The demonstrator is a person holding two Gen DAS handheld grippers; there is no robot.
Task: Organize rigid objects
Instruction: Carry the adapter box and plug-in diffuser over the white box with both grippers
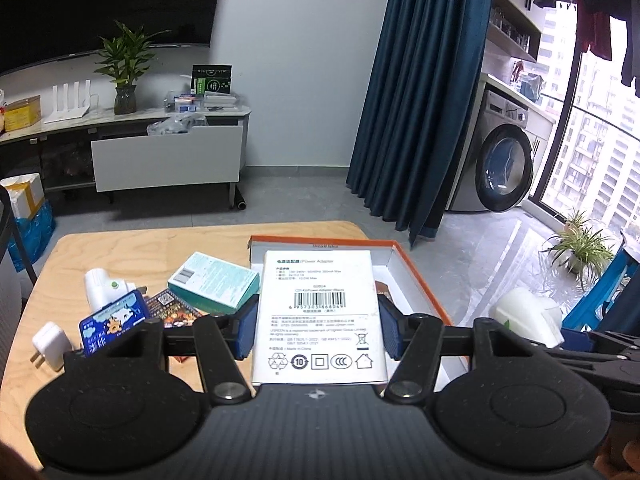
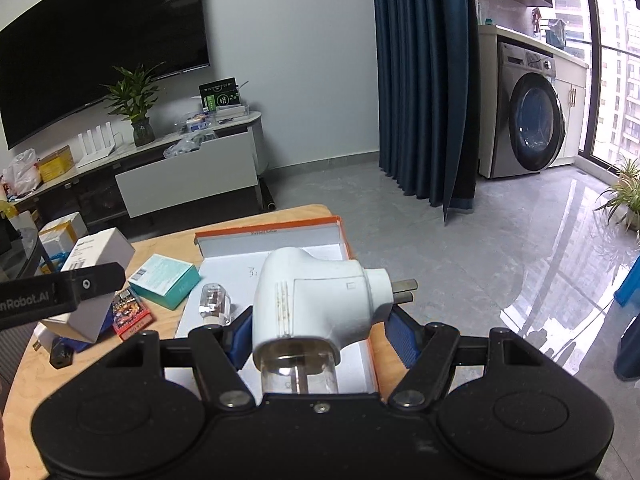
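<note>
We view a wooden worktop [image 1: 120, 248] from both wrist cameras. At far left lie a small white charger [image 1: 48, 344], a white plug-in device [image 1: 102, 286], a blue printed pack [image 1: 116, 320] and a colourful card pack [image 1: 176, 310], crowded together; beside them, a teal carton [image 1: 216, 280] lies flat, just left of the tray.

The left gripper [image 1: 318, 326] has its jaws part-way apart, the blue pads pressed on the two long sides of a white power adapter box [image 1: 320, 312], which it holds label-up over the near left part of the orange-rimmed tray [image 1: 420, 280].

From the right wrist we see that the orange-rimmed tray [image 2: 344, 236] has a white floor on which a small clear bottle [image 2: 216, 304] lies, near its left edge; whether anything else rests inside we cannot tell, as the held objects hide much of it.

The right gripper [image 2: 320, 336] has its jaws wide apart, closed on a white vaporiser plug [image 2: 316, 304], its prongs pointing right and its clear bottle end toward the camera, held above the tray.
</note>
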